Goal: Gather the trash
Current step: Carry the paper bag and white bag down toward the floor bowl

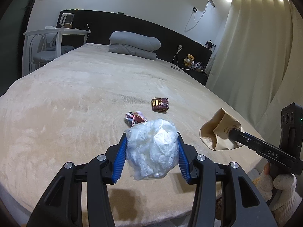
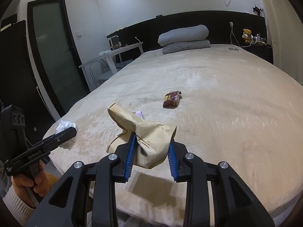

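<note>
A home bedroom: wide bed [image 1: 79, 87], folded quilt [image 1: 134, 45], curtains [image 1: 251, 43].

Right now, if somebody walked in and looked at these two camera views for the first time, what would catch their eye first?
Most likely the two full grippers over the near edge of the beige bed: the left gripper is clamped on a crumpled clear plastic bag, and the right gripper pinches a crumpled brown paper bag. Next, the litter lying on the blanket beyond them: a dark red snack packet and, nearer, a small pink wrapper.
</note>
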`<action>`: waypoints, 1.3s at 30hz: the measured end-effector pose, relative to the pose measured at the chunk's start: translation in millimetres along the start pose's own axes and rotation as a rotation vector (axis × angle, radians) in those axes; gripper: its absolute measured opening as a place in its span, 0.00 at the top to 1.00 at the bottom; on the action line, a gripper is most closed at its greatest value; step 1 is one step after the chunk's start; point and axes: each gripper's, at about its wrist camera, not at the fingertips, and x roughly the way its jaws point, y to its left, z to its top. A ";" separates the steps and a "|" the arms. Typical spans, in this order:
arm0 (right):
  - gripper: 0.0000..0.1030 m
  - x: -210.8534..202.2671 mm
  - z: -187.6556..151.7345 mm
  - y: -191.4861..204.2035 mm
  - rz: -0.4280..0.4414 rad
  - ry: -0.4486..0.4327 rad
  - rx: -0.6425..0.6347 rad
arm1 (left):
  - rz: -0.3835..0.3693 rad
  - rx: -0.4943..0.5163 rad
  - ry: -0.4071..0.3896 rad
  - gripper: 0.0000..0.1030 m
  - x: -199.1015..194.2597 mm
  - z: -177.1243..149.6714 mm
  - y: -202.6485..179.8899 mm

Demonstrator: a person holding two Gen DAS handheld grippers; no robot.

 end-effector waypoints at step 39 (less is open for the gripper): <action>0.69 -33.5 -129.8 10.8 0.055 0.343 0.034 | -0.055 -0.043 0.348 0.55 -3.5 -130.3 -44.1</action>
